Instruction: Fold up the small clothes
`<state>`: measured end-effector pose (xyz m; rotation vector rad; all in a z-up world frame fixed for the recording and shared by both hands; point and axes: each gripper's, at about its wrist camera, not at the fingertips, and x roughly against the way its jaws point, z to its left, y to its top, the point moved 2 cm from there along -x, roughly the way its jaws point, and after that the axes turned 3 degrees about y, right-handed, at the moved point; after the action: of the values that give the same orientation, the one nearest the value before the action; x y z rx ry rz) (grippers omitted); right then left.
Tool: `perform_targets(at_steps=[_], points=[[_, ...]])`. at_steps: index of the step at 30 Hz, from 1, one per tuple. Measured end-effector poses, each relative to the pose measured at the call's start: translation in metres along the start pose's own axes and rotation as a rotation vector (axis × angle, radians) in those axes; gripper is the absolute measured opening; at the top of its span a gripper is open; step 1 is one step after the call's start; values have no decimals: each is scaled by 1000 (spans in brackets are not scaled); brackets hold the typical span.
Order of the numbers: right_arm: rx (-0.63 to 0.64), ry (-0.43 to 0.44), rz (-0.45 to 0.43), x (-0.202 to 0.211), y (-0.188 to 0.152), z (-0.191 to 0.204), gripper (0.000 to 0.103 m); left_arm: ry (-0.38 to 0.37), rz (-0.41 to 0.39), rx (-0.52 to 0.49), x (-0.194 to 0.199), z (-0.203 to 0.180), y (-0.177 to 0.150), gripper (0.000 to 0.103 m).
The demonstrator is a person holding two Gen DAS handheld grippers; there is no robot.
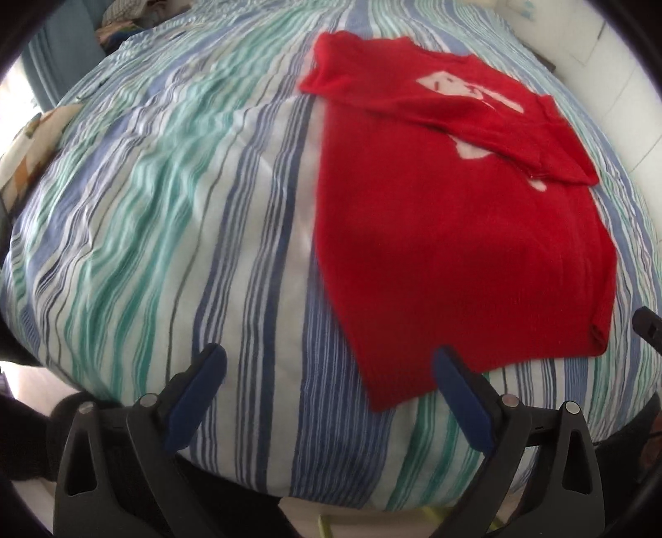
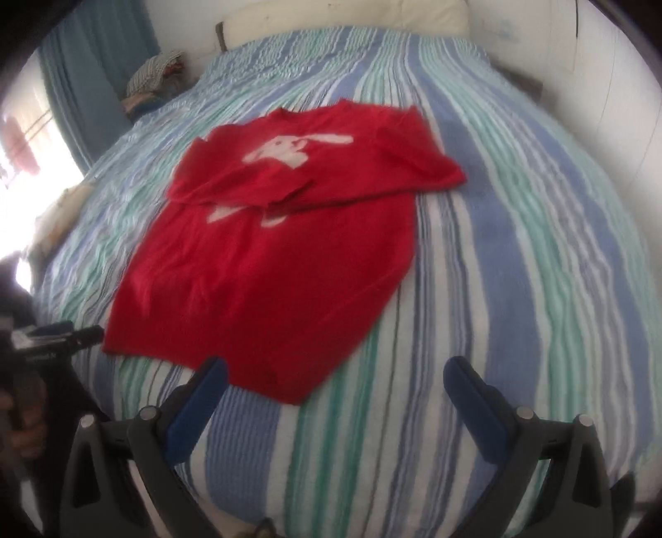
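A small red T-shirt with a white print lies flat on the striped bed cover. One sleeve is folded in across its chest and hides part of the print. In the left wrist view its hem corner reaches to my right finger. My left gripper is open above the bed's near edge, holding nothing. In the right wrist view the red T-shirt lies ahead and to the left. My right gripper hovers open and empty just short of its hem. The left gripper shows at the left edge there.
Pale walls border the bed on the right and far side, with a pillow at its head. A blue curtain and a pile of clothes are at the far left. A hand holds the left tool.
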<state>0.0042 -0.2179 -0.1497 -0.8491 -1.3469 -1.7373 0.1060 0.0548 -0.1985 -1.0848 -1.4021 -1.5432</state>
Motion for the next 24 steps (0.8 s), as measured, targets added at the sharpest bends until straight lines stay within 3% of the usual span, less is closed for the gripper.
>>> perform_targets(at_steps=[1,3,5,6,8,11,12,14,16,17,18,19,20,21,24], points=[[-45,35,16,-11,3,1,102,-1,7,3,-5,-4,0,97],[-99,80,31,-37,9,7,102,2,34,14,-11,-4,-4,78],[-129,55,77,-64,9,4,98,-8,26,16,-5,-1,-7,72],[-131,8,105,-72,5,-4,75,-8,20,11,1,2,-10,67],[-140,-39,107,-64,-3,-24,49,-11,5,7,11,11,-16,66],[-156,-121,106,-29,-19,-53,49,-28,-8,8,16,21,-21,73],[-165,-113,99,-19,-23,-59,49,-41,-4,2,14,20,-21,75],[-185,-42,78,-6,-27,-62,52,-32,5,-8,8,16,-21,75],[-197,66,85,-15,-25,-62,62,-36,-3,-15,3,10,-19,68],[-209,98,93,-24,-26,-61,63,-46,-1,-16,2,8,-18,49],[-220,122,102,-33,-28,-60,64,-65,4,-14,2,6,-18,19],[-224,158,114,-42,-30,-58,63,-89,7,-8,1,5,-15,6],[-215,178,120,-48,-32,-54,45,-88,3,-2,3,5,-14,5],[-198,184,118,-48,-32,-51,2,-94,0,2,6,6,-13,4],[-186,207,95,-34,-24,-54,4,-130,-14,44,21,18,-10,3]])
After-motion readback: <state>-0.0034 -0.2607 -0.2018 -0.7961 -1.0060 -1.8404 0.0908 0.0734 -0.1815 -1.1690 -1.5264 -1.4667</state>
